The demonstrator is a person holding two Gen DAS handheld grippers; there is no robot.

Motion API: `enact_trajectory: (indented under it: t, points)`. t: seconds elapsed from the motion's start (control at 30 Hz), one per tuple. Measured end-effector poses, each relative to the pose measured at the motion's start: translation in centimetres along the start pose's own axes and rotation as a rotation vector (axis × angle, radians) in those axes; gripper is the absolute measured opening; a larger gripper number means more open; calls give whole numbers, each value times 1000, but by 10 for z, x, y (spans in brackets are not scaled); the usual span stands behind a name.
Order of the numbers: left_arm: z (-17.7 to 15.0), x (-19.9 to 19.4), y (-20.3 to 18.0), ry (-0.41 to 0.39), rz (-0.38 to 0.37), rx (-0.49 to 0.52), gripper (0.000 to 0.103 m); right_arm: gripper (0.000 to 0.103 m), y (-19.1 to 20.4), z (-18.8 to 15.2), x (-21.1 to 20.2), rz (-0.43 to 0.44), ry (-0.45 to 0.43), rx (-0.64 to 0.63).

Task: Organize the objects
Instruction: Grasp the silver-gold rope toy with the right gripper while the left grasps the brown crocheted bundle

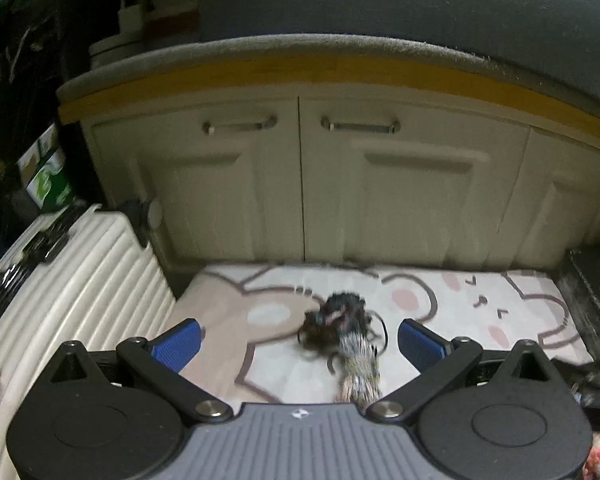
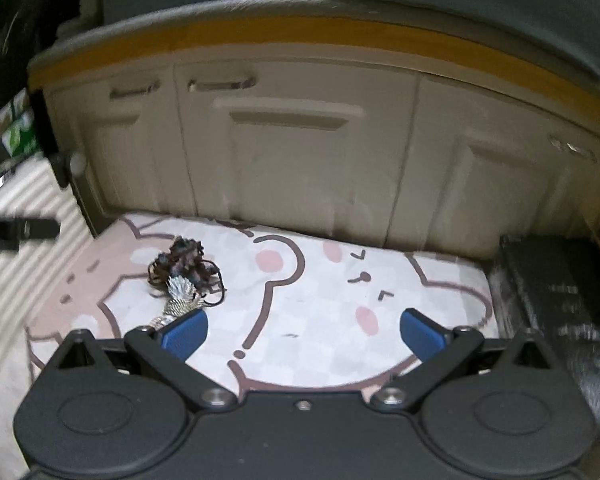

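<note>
A doll with dark tangled hair and a silvery scaled body (image 1: 346,336) lies on the cartoon-print floor mat (image 1: 460,312). My left gripper (image 1: 300,342) hovers just above it, open, with the doll lying between the blue pads (image 1: 180,342) without touching them. In the right wrist view the same doll (image 2: 182,276) lies left of centre on the mat (image 2: 320,300). My right gripper (image 2: 304,334) is open and holds nothing; its left pad (image 2: 184,334) covers the doll's tail end.
Cream cabinet doors (image 1: 380,184) with metal handles stand behind the mat under a yellow-edged grey cushion. A white ribbed suitcase (image 1: 60,280) stands at the left, a dark box (image 2: 556,292) at the right. A dark object (image 2: 16,232) juts in from the left.
</note>
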State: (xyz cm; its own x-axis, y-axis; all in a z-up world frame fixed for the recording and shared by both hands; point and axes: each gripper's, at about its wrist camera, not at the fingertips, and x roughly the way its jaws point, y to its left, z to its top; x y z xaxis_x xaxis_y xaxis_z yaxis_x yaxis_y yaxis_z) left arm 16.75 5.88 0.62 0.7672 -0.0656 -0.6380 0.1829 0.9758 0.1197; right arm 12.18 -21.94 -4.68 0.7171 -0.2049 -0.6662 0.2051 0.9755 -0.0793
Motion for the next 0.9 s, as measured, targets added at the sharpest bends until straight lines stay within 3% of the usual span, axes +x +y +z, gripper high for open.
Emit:
enact_trajectory:
  t: [0.23, 0.53, 0.9]
  points:
    - [20, 55, 0, 32, -56, 18, 103, 103, 27, 5, 54, 35, 42, -139]
    - [22, 137, 3, 118, -117, -3, 103, 103, 41, 19, 123, 198, 62, 9]
    - [4, 225, -2, 251, -189, -31, 103, 103, 79, -13, 198, 292, 201, 64]
